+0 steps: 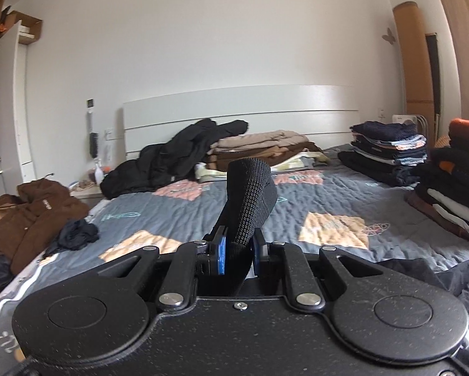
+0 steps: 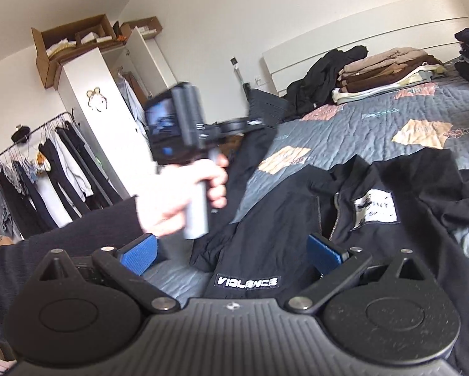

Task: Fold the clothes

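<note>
A black zip-front jacket (image 2: 297, 219) with a white chest patch and a "VIOLANCE" label lies spread open and rumpled on the grey quilted bed (image 2: 359, 125). Its black ribbed-knit cuff (image 1: 250, 200) stands upright, pinched in the left gripper (image 1: 239, 250).

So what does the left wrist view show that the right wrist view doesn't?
Only the left wrist view: the left gripper shut on a black ribbed cuff, and a brown jacket at the bedside.
Only the right wrist view: the open right gripper over the black jacket, its VIOLENCE patch, and a clothes rack.
Both: the quilt, headboard, and folded beige stack.
</note>
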`<state>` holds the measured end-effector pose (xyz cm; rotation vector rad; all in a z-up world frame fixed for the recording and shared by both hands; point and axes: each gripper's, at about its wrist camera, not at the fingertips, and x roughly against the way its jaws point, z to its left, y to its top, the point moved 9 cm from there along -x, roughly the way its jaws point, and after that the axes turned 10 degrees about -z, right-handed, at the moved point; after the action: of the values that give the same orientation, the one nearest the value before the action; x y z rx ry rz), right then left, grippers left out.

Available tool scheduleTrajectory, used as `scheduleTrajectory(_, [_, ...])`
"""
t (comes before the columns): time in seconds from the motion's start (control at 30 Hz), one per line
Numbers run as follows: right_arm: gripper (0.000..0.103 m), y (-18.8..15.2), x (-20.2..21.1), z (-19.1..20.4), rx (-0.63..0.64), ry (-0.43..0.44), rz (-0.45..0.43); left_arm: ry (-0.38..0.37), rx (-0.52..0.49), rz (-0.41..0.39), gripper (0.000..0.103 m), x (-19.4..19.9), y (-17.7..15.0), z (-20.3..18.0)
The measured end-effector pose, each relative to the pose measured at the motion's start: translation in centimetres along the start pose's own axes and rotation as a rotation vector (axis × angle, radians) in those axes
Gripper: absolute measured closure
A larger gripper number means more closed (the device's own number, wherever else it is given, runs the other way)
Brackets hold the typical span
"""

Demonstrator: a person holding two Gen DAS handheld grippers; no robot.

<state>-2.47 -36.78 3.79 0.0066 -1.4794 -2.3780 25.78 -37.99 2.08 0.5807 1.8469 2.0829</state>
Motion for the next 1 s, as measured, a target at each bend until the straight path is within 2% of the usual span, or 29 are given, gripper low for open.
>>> scheduleTrajectory(0.13, [0.001,1.2,1.6,-1.8,-0.017,-0.020,-0.030,-0.050,0.001,0.036,0.087,-2.1,-2.3,-4.7])
scheduleTrajectory(0.27, [0.001,2.0,2.8,-4.0,-0.048,-0.054,-0.063,-0.093,-0.041,0.091,0.087,-3.9,-6.0,-9.5])
scheduleTrajectory(0.37, [0.001,2.2,3.3,-5.3,-0.069,-0.077,-0.078,-0.108,-0.061,0.139,0.087,-5.1,-8.6,-12.2])
scheduleTrajectory(0.43, [0.001,2.3,3.3,-6.1,-0.082,-0.087,-0.084,-0.145,-0.082,0.191,0.087,-5.7,-10.5,-14.1])
scheduleTrajectory(0.5, [0.001,2.2,3.3,-6.7,-0.093,-0.090,-0.086,-0.205,-0.096,0.248,0.078,-5.5,-12.0,-15.7])
scheduleTrajectory(0.57, [0.001,2.2,3.3,-6.9,-0.098,-0.089,-0.085,-0.252,-0.111,0.257,0.053,-3.8,-12.3,-16.2])
scheduleTrajectory(0.63, [0.001,2.1,3.3,-7.0,-0.098,-0.089,-0.084,-0.296,-0.128,0.247,0.043,-1.7,-12.3,-16.4])
scheduleTrajectory(0.7, [0.001,2.1,3.3,-7.1,-0.098,-0.089,-0.084,-0.300,-0.155,0.228,0.039,0.9,-11.9,-15.5])
scheduleTrajectory(0.9, [0.001,2.2,3.4,-7.5,-0.099,-0.113,-0.097,-0.162,-0.279,0.136,0.031,9.4,-10.2,-6.6])
scheduleTrajectory(1.0, [0.001,1.8,2.9,-8.1,-0.110,-0.132,-0.099,-0.041,-0.388,0.090,0.028,12.6,-10.1,-1.7])
